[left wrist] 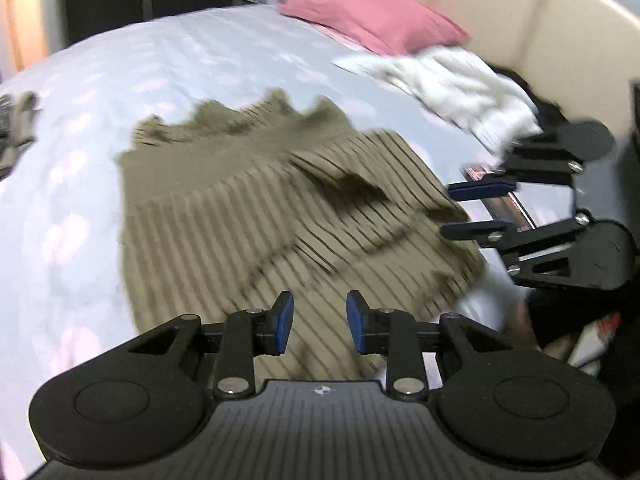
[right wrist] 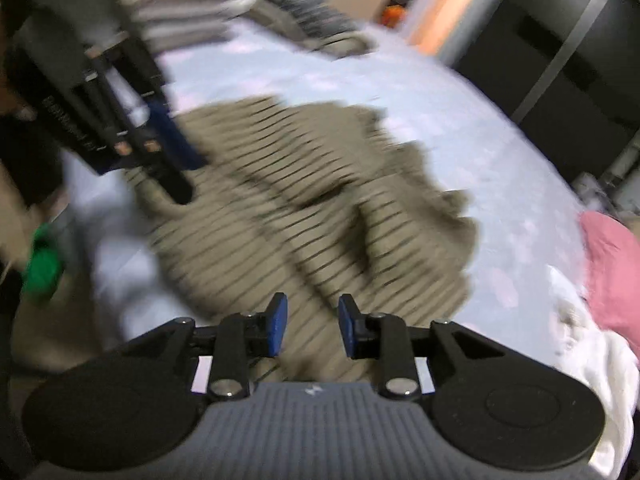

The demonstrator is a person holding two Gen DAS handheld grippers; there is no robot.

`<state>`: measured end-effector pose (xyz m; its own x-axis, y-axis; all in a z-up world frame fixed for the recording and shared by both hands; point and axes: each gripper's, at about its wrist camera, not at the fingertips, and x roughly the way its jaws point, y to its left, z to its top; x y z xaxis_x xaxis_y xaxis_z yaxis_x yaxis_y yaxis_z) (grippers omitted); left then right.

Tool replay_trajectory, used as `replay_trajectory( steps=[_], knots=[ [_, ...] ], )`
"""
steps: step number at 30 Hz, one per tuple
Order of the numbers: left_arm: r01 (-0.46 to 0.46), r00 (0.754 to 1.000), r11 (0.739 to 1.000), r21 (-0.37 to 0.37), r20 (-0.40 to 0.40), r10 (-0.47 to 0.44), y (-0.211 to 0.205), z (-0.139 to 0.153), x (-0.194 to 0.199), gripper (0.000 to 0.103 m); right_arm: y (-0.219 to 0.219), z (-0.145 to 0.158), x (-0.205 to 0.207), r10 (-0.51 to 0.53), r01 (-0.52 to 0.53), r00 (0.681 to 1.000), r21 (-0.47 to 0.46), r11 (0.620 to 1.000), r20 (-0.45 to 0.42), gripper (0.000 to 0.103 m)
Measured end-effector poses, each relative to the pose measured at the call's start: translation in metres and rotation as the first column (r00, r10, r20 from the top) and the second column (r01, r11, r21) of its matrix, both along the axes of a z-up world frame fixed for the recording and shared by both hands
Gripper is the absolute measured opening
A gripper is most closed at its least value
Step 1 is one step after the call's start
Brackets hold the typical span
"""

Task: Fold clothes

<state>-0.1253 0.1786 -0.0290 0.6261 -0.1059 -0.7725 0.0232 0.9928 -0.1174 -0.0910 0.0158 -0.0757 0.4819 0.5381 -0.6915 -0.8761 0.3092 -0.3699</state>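
Observation:
An olive-brown top with thin dark stripes [left wrist: 240, 208] lies crumpled and partly folded on the pale blue bed [left wrist: 120, 80]. My left gripper [left wrist: 320, 322] hovers over its near edge, jaws apart with nothing pinched between the blue pads. At the garment's right side, my right gripper [left wrist: 476, 209] stands open too. The right wrist view, which is blurred, shows the same top [right wrist: 304, 208] under my right gripper [right wrist: 313, 326], with empty pads. My left gripper [right wrist: 176, 160] appears there at the upper left, above the cloth.
A pink pillow [left wrist: 372, 20] and a heap of white clothes [left wrist: 448, 80] lie near the cream headboard [left wrist: 540, 12]. A stack of folded garments [right wrist: 180, 12] sits at the bed's far end. Something green [right wrist: 42, 264] is beside the bed, and dark furniture [right wrist: 560, 60] stands beyond.

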Motion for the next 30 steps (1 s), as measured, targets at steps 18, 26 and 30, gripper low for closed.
replay_trajectory(
  steps=[18,26,30],
  knots=[
    [-0.154,0.988,0.982,-0.11,0.013,0.156,0.04,-0.027,0.079,0.02,0.07,-0.005,0.066,-0.189,0.209,0.976,0.206,0.956,-0.111,0.041],
    [-0.17,0.986,0.976,-0.137,-0.024,0.168,0.048,-0.043,0.085,0.02,0.08,-0.031,0.064,-0.167,0.168,0.986,0.145,0.975,-0.015,0.004],
    [-0.183,0.983,0.972,-0.147,-0.039,0.179,0.052,-0.048,0.089,0.02,0.073,-0.018,0.057,-0.091,0.115,0.987,0.191,0.975,-0.131,0.004]
  ],
)
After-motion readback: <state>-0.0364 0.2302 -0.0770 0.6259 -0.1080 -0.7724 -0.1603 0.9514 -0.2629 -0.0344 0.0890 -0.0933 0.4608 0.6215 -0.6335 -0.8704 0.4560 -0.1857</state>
